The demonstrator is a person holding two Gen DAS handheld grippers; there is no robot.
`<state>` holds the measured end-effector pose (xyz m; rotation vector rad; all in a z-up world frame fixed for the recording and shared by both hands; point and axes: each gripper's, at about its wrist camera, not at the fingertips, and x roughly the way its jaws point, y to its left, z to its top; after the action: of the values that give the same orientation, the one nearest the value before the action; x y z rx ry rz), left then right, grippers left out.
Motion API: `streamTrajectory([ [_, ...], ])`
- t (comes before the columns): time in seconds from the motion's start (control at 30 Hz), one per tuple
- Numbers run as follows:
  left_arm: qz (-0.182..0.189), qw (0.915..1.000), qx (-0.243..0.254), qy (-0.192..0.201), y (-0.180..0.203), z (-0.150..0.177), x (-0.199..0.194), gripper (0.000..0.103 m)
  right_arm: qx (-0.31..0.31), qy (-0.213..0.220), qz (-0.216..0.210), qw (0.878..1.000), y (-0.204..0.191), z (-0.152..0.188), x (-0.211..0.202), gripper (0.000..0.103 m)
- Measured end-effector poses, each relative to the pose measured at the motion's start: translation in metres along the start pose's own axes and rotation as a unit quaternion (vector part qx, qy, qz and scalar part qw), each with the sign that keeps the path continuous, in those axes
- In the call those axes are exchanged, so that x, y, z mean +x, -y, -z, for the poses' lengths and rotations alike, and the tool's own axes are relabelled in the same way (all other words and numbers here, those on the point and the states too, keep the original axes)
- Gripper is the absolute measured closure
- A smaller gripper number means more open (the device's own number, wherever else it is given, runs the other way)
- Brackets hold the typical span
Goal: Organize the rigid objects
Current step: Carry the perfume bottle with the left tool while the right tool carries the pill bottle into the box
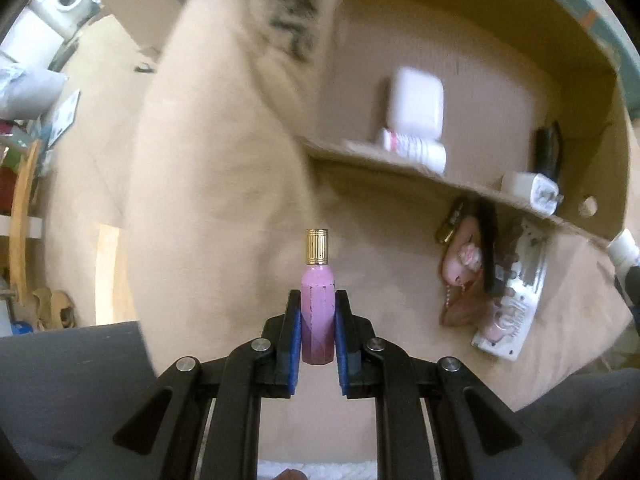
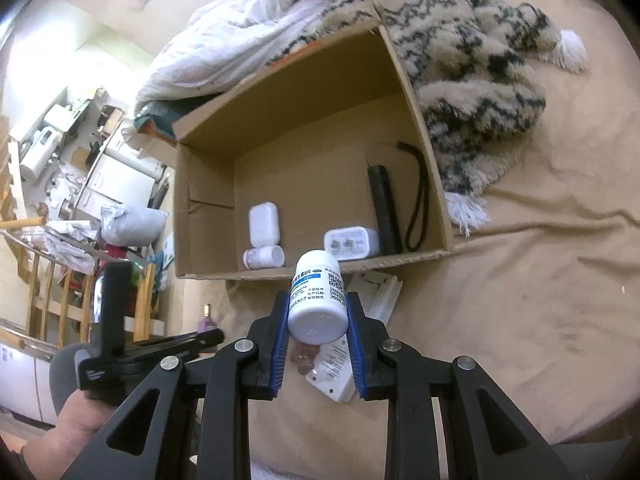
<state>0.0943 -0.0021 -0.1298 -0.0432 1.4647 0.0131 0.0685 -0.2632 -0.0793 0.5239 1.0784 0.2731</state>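
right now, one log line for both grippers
left gripper: shut on pink bottle | right gripper: shut on white pill bottle | cardboard box: open

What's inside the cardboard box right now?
In the cardboard box: a white case, a small white bottle on its side, a white charger, and a black flashlight with its strap. The near wall hides the floor strip behind it.
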Motion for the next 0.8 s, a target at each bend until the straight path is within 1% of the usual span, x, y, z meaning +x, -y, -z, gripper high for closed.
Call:
streamTrajectory([
  [0.1, 0.006, 0.9991, -0.001, 0.041, -0.003, 0.006, -0.024, 0.090, -0.014, 0.018, 0.001, 1.000, -0.004, -0.001, -0.008, 0.075],
  [0.2, 0.012, 0.9969, 0.001, 0.078, -0.014, -0.003, -0.057, 0.090, -0.026, 0.034, 0.004, 0.999, -0.008, -0.005, -0.014, 0.075],
  [0.23, 0.012, 0.9961, 0.001, 0.087, -0.010, -0.002, -0.064, 0.090, -0.030, 0.039, 0.005, 0.999, -0.008, -0.007, -0.015, 0.075],
  [0.3, 0.014, 0.9938, 0.005, 0.110, -0.008, -0.015, -0.085, 0.090, -0.039, 0.049, 0.008, 0.998, -0.011, -0.012, -0.019, 0.075],
  [0.4, 0.010, 0.9902, 0.015, 0.138, -0.002, -0.030, -0.093, 0.090, -0.054, 0.064, 0.010, 0.996, -0.015, -0.021, -0.023, 0.075],
  [0.53, 0.014, 0.9873, 0.026, 0.156, 0.004, -0.048, -0.101, 0.090, -0.066, 0.085, 0.007, 0.994, -0.019, -0.033, -0.029, 0.075],
  [0.67, 0.015, 0.9848, 0.035, 0.170, 0.019, -0.064, -0.105, 0.090, -0.088, 0.101, 0.015, 0.991, -0.024, -0.048, -0.027, 0.075],
  [0.8, 0.015, 0.9833, 0.048, 0.175, 0.035, -0.077, -0.099, 0.090, -0.104, 0.103, 0.030, 0.989, -0.026, -0.064, -0.016, 0.075],
])
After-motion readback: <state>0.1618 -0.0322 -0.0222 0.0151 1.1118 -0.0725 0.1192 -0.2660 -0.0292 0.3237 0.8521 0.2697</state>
